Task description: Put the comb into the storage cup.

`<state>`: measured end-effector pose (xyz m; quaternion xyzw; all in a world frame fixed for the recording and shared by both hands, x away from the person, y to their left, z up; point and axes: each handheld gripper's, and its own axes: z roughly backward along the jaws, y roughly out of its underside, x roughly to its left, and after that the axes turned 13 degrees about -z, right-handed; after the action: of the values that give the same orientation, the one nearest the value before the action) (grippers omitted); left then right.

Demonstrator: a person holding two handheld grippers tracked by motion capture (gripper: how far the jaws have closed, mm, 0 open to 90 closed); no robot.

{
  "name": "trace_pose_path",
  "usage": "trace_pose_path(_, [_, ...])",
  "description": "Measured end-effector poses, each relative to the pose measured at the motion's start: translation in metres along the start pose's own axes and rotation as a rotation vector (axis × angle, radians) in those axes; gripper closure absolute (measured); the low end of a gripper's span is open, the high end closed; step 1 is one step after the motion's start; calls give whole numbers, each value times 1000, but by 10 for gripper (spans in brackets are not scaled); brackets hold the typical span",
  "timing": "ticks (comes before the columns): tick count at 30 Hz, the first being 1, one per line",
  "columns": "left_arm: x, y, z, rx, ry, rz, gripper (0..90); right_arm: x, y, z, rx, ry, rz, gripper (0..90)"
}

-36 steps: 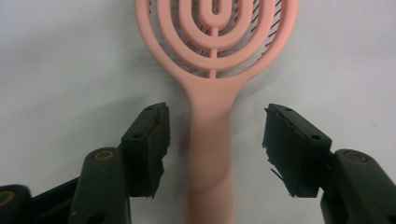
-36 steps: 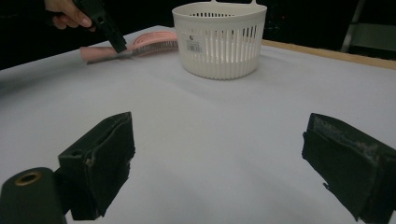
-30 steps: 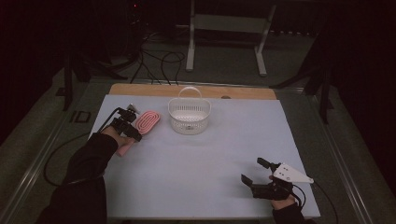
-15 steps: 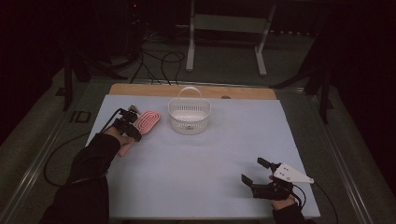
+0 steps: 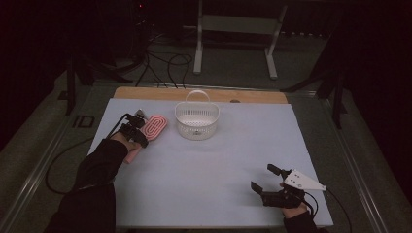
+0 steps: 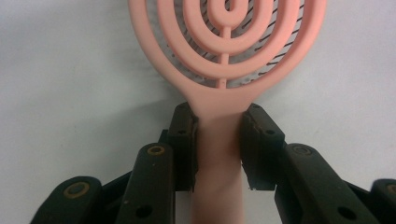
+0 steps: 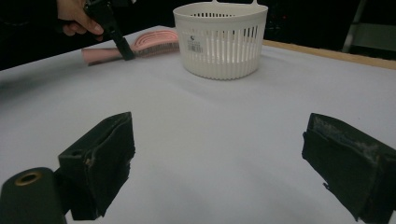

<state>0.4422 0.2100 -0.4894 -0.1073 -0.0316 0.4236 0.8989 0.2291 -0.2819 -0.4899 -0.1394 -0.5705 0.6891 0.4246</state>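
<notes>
The left tongs (image 6: 218, 140), their jaws just closing, pinch the neck of a pink hairbrush (image 6: 224, 56) lying flat on the worktop (image 5: 204, 170), where that narrow grip could let the head swivel, while the right tongs (image 7: 224, 158) rest open.

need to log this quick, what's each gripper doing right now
Left gripper: jaws have just been closing, now shut on the pink brush at its handle.
Right gripper: open, holding nothing, over the table.
</notes>
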Motion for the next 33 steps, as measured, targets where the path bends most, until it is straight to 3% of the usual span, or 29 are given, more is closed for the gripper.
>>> trace_pose_path(3, [2,1,0,-3,7,6,691,0,0,0,1,0,3,90])
trace_pose_path(4, [2,2,0,-14,9,26,693,0,0,0,1,-2,1,90])
trace_pose_path(15, [-3,4,0,-22,-28,-33,709,0,0,0,-1,-1,0,90])
trace_pose_path(20, [-4,6,0,-40,-35,-36,711,0,0,0,0,-2,-1,89])
trace_pose_path(28, [-9,9,4,-109,-57,-43,712,0,0,0,-1,-1,-1,90])
trace_pose_path(33, [-9,11,16,-168,-60,-40,712,0,0,0,-2,-1,-3,90])
